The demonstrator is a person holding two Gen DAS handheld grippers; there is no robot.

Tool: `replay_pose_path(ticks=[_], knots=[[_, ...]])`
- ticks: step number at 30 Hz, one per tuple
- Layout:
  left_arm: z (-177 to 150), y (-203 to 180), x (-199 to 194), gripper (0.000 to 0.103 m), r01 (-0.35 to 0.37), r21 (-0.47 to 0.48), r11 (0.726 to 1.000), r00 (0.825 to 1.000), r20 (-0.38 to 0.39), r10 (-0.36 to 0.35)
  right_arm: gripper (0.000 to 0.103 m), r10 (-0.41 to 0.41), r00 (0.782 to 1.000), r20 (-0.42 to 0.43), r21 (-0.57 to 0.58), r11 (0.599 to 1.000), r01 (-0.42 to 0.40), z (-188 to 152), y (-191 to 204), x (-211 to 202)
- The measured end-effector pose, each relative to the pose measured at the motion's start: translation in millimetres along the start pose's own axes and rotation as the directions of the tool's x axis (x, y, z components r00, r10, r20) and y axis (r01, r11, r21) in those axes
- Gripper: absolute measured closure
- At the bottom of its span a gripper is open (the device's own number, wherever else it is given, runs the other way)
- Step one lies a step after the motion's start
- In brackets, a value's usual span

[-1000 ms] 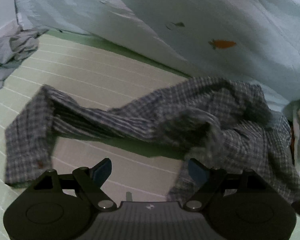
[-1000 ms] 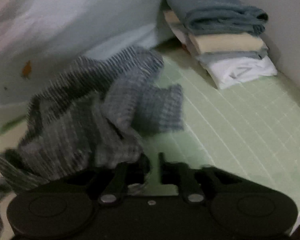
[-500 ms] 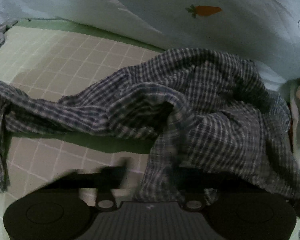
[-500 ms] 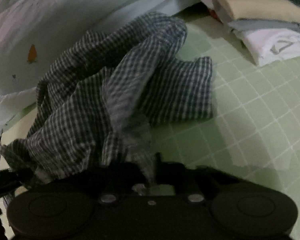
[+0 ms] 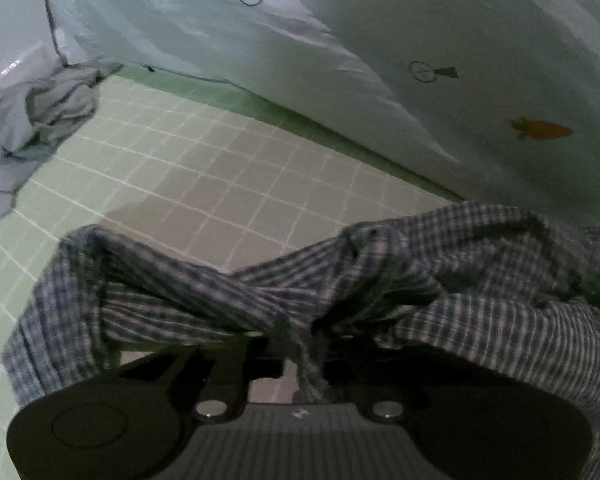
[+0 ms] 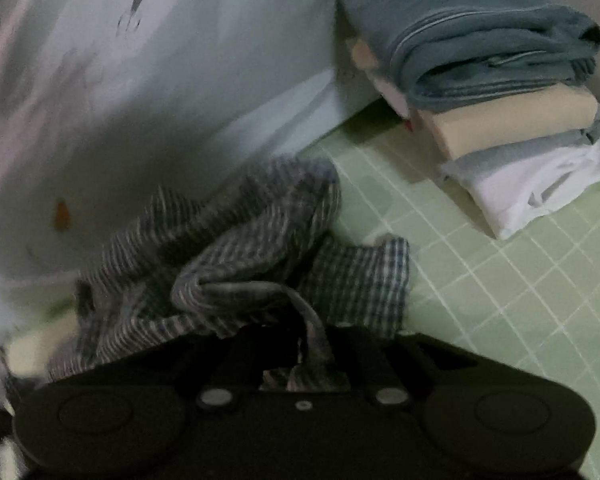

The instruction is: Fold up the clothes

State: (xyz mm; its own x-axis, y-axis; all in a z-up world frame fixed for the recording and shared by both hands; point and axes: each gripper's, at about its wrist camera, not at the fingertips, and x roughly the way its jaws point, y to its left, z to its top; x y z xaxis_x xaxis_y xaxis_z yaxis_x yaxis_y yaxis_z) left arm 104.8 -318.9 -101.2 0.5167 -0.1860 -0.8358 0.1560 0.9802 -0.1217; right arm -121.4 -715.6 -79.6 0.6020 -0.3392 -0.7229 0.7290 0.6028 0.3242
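Both tools pinch the plaid shirt [image 5: 380,292]: the left tool [image 5: 296,360] is pressed together on a bunched fold right at its tips, and the right tool [image 6: 312,344] is clamped on a twisted strip of the same cloth. To do this step well, I would draw the two tools apart and lift until the cloth hangs open, then lay it flat on the green checked mat [image 5: 204,176]. Crumpled and partly raised, the shirt trails from each tool's tips away toward the pale carrot-print sheet [image 5: 380,60], left of the stack of folded clothes [image 6: 500,100].
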Motion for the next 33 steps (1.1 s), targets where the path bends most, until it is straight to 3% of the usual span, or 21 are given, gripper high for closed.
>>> replay_pose_path(ticks=[1, 2, 3, 4, 9, 13, 15, 17, 18, 19, 20, 21, 22, 26, 30, 33], knots=[[-1.1, -3.4, -2.0, 0.066, -0.013, 0.011, 1.0, 1.0, 0.0, 0.013, 0.07, -0.021, 1.0, -0.002, -0.013, 1.0, 0.021, -4.3, 3.0, -0.2], [-5.0, -8.6, -6.4, 0.06, -0.016, 0.027, 0.999, 1.0, 0.002, 0.016, 0.063, -0.042, 0.999, -0.004, -0.026, 0.999, 0.042, -8.7, 6.2, -0.4], [-8.9, -12.1, -11.0, 0.047, -0.012, 0.035, 0.999, 1.0, 0.005, 0.012, 0.056, -0.05, 0.999, -0.01, -0.024, 0.998, 0.049, -11.7, 6.8, -1.4], [-14.3, -14.7, -16.8, 0.038, 0.002, 0.038, 0.999, 1.0, 0.007, -0.002, 0.054, -0.053, 0.998, -0.019, -0.017, 0.998, 0.052, -14.9, 6.2, -1.6], [-36.1, -37.9, -27.6, 0.032, 0.072, 0.076, 0.995, 0.997, -0.031, -0.07, 0.037, -0.088, 0.995, -0.054, -0.011, 0.996, 0.087, -32.9, 6.6, -6.5], [-56.4, -67.3, -14.5, 0.031, 0.124, 0.154, 0.98, 0.989, -0.105, -0.108, 0.032, -0.099, 0.991, -0.086, -0.037, 0.995, 0.096, -42.2, 9.9, -3.7], [-64.2, -77.8, -4.4, 0.031, 0.12, 0.178, 0.977, 0.985, -0.144, -0.095, 0.031, -0.103, 0.99, -0.101, -0.048, 0.994, 0.099, -46.1, 10.8, -2.4], [-69.2, -78.7, 1.8, 0.033, 0.101, 0.19, 0.977, 0.984, -0.166, -0.07, 0.03, -0.116, 0.987, -0.109, -0.06, 0.992, 0.11, -48.3, 11.5, -0.1], [-71.7, -79.2, 4.9, 0.043, 0.092, 0.196, 0.976, 0.983, -0.176, -0.057, 0.03, -0.122, 0.986, -0.111, -0.061, 0.991, 0.116, -49.0, 10.8, 0.4], [-74.3, -79.7, 8.0, 0.061, 0.082, 0.202, 0.976, 0.981, -0.187, -0.044, 0.03, -0.128, 0.985, -0.114, -0.061, 0.991, 0.122, -49.7, 10.0, 0.9], [-76.3, -78.8, 10.1, 0.072, 0.076, 0.202, 0.976, 0.98, -0.195, -0.036, 0.03, -0.135, 0.984, -0.116, -0.062, 0.99, 0.128, -50.4, 9.3, 1.4], [-76.3, -73.1, 8.8, 0.094, 0.08, 0.183, 0.98, 0.979, -0.197, -0.043, 0.03, -0.137, 0.984, -0.117, -0.053, 0.99, 0.132, -51.0, 7.6, 1.5], [-76.4, -67.4, 7.5, 0.099, 0.084, 0.163, 0.983, 0.979, -0.199, -0.051, 0.031, -0.139, 0.983, -0.118, -0.043, 0.99, 0.135, -51.7, 5.8, 1.5], [-71.4, -35.7, -15.3, 0.101, 0.076, 0.093, 0.993, 0.987, -0.15, -0.061, 0.037, -0.152, 0.981, -0.119, -0.027, 0.988, 0.15, -56.0, -0.7, -1.7], [-68.7, 11.1, -54.3, 0.101, -0.031, 0.039, 0.999, 0.998, -0.05, 0.033, 0.046, -0.158, 0.978, -0.14, -0.024, 0.987, 0.156, -62.9, -5.8, -1.6], [-70.0, 54.0, -70.6, 0.101, -0.082, -0.077, 0.994, 0.996, -0.03, 0.08, 0.047, -0.141, 0.977, -0.159, -0.012, 0.99, 0.141, -67.5, -7.2, -0.7]])
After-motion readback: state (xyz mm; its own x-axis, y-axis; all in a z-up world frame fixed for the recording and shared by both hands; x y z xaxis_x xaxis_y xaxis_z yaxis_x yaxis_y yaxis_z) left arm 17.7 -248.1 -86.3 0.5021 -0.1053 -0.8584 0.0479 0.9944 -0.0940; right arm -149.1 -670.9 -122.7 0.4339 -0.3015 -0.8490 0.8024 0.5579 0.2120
